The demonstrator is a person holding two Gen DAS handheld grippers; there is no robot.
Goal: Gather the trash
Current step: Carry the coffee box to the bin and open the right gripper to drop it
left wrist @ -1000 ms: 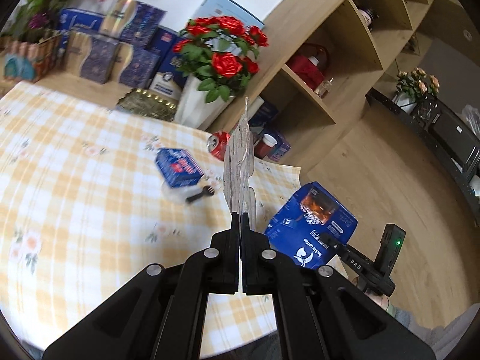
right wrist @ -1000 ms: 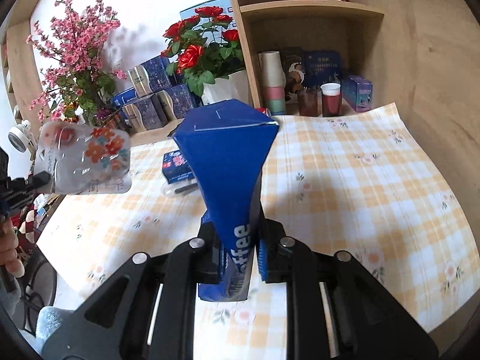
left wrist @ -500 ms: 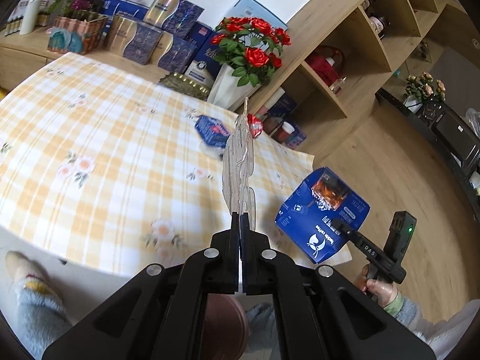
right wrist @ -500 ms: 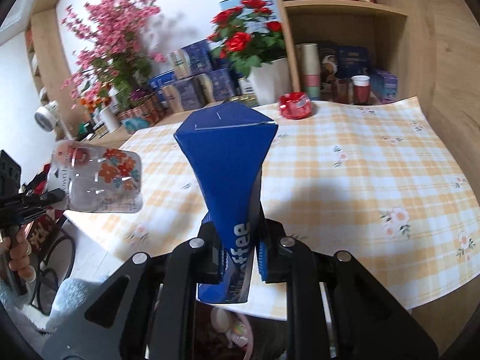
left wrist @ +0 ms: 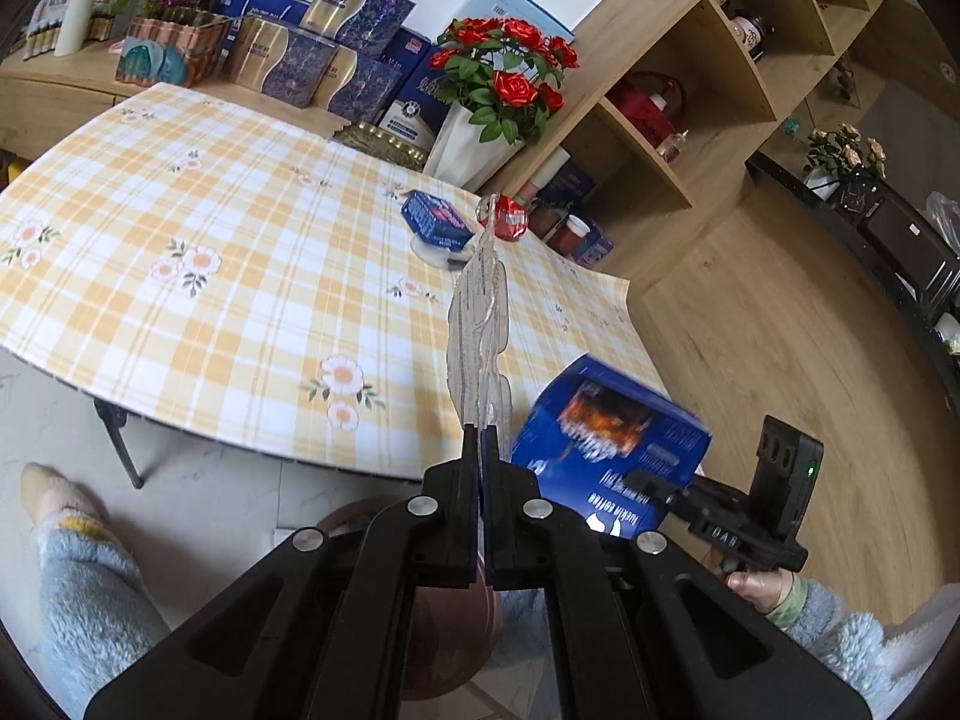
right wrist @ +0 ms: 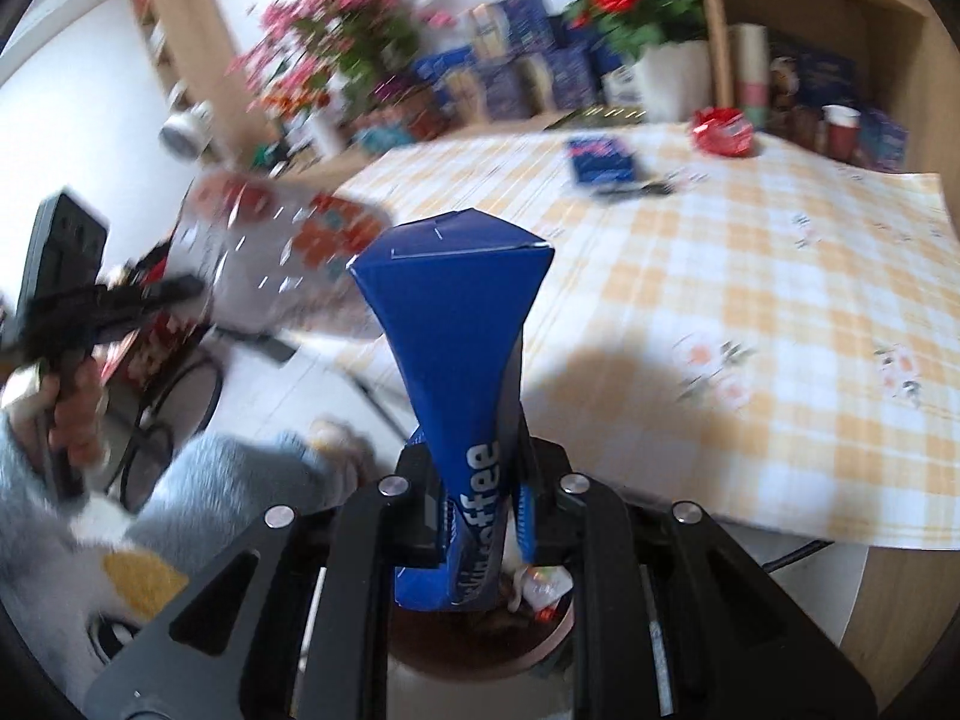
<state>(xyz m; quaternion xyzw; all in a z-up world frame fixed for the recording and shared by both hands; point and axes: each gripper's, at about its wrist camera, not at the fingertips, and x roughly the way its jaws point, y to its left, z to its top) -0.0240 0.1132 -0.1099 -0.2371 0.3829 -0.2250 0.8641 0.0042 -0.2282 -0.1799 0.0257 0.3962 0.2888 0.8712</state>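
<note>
Jaws on my left gripper (left wrist: 480,438) pinch a flattened clear plastic bottle (left wrist: 478,324) edge-on, its floral label showing only in the right view, while my right gripper (right wrist: 474,480) clamps a blue coffee box (right wrist: 456,348) above a brown bin (right wrist: 480,630), both off the bench (left wrist: 240,264)

Legible markings:

- Blue coffee box (right wrist: 456,360), right wrist view: white letters "ffee" on the side face, between the fingers (right wrist: 420,498); leading letters hidden.
- Right gripper body (left wrist: 729,534), left wrist view: white "DAS", seen inverted.
- Print on the other boxes and the red can: too small or blurred.
</note>
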